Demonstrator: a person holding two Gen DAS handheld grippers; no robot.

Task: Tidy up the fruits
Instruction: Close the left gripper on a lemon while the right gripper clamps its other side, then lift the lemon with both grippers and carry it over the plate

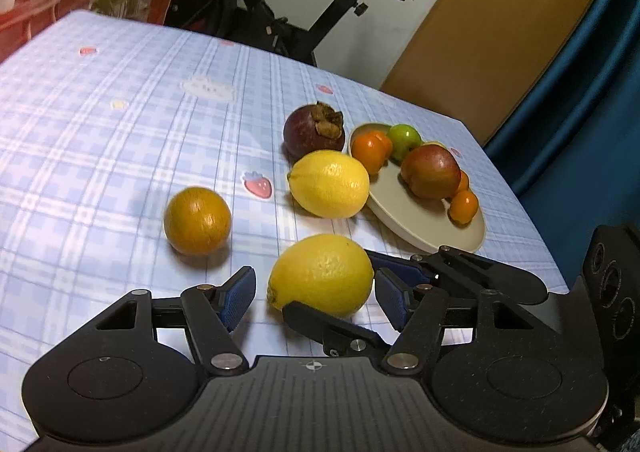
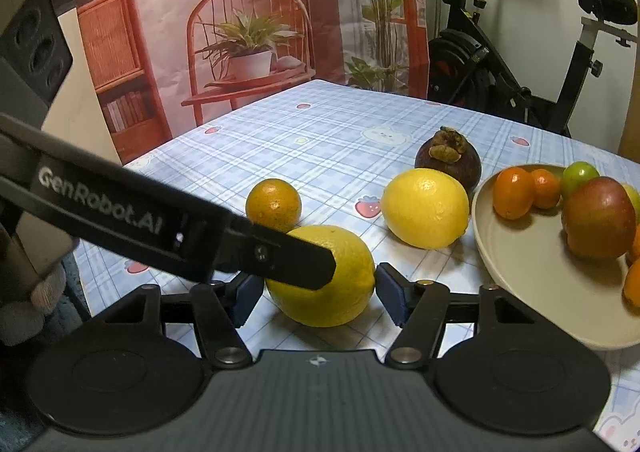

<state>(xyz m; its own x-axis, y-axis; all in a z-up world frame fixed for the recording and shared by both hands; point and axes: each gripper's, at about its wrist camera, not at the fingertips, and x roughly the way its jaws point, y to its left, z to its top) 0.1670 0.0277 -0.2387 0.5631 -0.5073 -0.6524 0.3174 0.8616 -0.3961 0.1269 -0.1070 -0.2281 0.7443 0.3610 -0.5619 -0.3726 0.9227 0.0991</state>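
Observation:
A near lemon (image 1: 320, 276) (image 2: 320, 280) lies on the checked tablecloth with both grippers around it. My left gripper (image 1: 316, 288) is open: its right pad is at the peel, its left pad stands clear. My right gripper (image 2: 316, 292) is shut on this lemon, a blue pad on each side. Its fingers (image 1: 332, 326) cross the left wrist view. A left finger (image 2: 280, 256) lies across the lemon's front. Beyond are an orange (image 1: 198, 219) (image 2: 274, 203), a second lemon (image 1: 328, 183) (image 2: 424, 207) and a mangosteen (image 1: 314, 129) (image 2: 448, 159).
A beige plate (image 1: 400, 219) (image 2: 520, 272) to the right holds a red-green fruit (image 2: 598, 217), small oranges and a green fruit. The table edge runs close behind the plate. An exercise bike (image 2: 520, 63) stands past the far edge. A gloved hand (image 2: 24, 312) shows at the left.

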